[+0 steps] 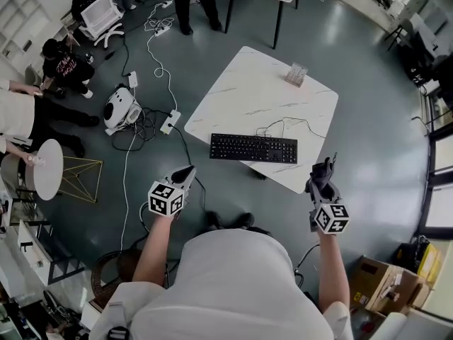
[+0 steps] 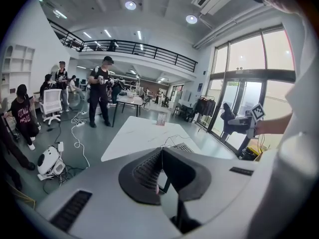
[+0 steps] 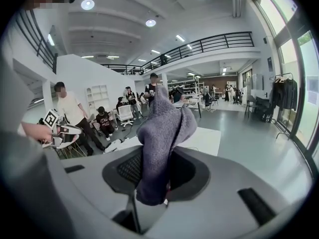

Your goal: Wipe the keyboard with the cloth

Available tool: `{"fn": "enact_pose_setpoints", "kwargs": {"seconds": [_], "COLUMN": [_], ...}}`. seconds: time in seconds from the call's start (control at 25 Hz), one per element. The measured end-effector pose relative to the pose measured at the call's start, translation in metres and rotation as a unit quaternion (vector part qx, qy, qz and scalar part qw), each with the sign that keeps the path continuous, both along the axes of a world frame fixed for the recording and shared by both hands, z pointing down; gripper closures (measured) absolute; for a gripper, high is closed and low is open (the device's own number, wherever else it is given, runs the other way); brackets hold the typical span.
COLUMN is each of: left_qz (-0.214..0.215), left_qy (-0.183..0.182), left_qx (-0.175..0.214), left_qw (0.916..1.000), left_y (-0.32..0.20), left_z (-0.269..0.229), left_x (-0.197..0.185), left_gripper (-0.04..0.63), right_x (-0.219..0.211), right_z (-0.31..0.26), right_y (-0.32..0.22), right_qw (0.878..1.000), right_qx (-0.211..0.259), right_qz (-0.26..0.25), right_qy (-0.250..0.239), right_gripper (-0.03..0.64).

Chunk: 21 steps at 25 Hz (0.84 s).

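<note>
The black keyboard [image 1: 253, 148] lies along the white desk [image 1: 248, 83] near its front edge. At 4 o'clock from it the right tongs [image 1: 323, 170] clamp a grey cloth [image 3: 164, 123]; at 8 o'clock the left tongs [image 1: 188, 171] are pressed together, empty

The left gripper [image 2: 161, 156] has its jaws pressed together, with nothing between them. Just past their tips the corner of a black keyboard [image 2: 185, 147] shows on a white marble surface [image 2: 132, 133]. Off to the right of the jaws, the right gripper [image 2: 233, 124] carries a dark cloth [image 2: 227, 114], well apart from the keyboard.
</note>
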<state>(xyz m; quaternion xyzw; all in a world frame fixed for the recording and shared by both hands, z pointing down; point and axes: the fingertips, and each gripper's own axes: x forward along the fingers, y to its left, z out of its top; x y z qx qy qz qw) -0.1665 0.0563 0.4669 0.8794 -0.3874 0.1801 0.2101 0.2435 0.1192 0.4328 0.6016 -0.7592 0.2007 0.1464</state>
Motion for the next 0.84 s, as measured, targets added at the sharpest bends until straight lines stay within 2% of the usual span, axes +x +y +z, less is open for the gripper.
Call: {"fn": "enact_pose_setpoints", "kwargs": {"seconds": [0.84], "left_qz": [-0.007], "left_qy": [0.010], "left_qx": [0.011], "left_qw": [0.9999], "left_y": [-0.0021], "left_z": [-0.0110], "left_x": [0.0012], "left_gripper": [0.580], "right_x": [0.0052], "right_z": [-0.0068], "right_y": [0.0019], "right_qw": [1.000], "right_qx": [0.010], "right_qz": [0.009], "right_qy": [-0.008], "right_gripper": [0.489]}}
